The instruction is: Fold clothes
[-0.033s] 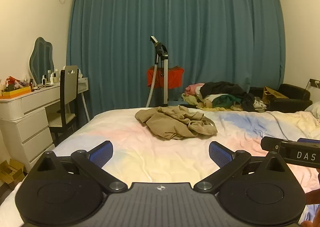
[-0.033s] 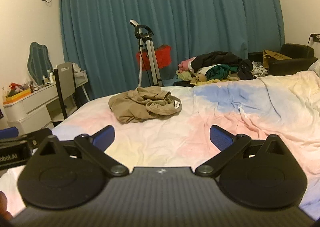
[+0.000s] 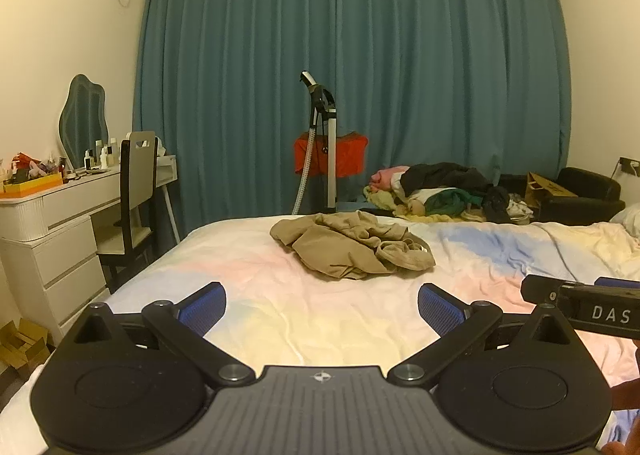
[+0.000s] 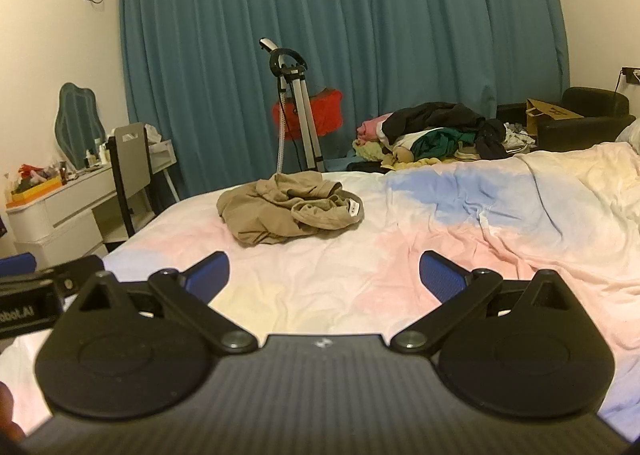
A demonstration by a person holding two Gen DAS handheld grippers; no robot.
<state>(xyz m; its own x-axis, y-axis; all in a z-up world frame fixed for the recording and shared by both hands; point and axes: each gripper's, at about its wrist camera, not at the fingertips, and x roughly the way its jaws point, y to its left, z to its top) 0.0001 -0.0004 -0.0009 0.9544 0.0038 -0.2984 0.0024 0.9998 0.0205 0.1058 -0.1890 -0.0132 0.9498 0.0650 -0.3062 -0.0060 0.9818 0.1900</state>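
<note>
A crumpled tan garment (image 3: 352, 245) lies in a heap on the pastel bed sheet (image 3: 320, 307), near the far edge; it also shows in the right wrist view (image 4: 286, 207) with a white label at its waistband. My left gripper (image 3: 322, 305) is open and empty, held above the near part of the bed, well short of the garment. My right gripper (image 4: 324, 279) is open and empty, also short of the garment. Each gripper shows at the edge of the other's view.
A pile of mixed clothes (image 3: 444, 191) lies beyond the bed by the blue curtain. A garment steamer stand (image 3: 324, 147) stands behind the bed. A white dresser (image 3: 52, 223) and chair (image 3: 136, 191) are at left. A black armchair (image 3: 580, 191) is at right.
</note>
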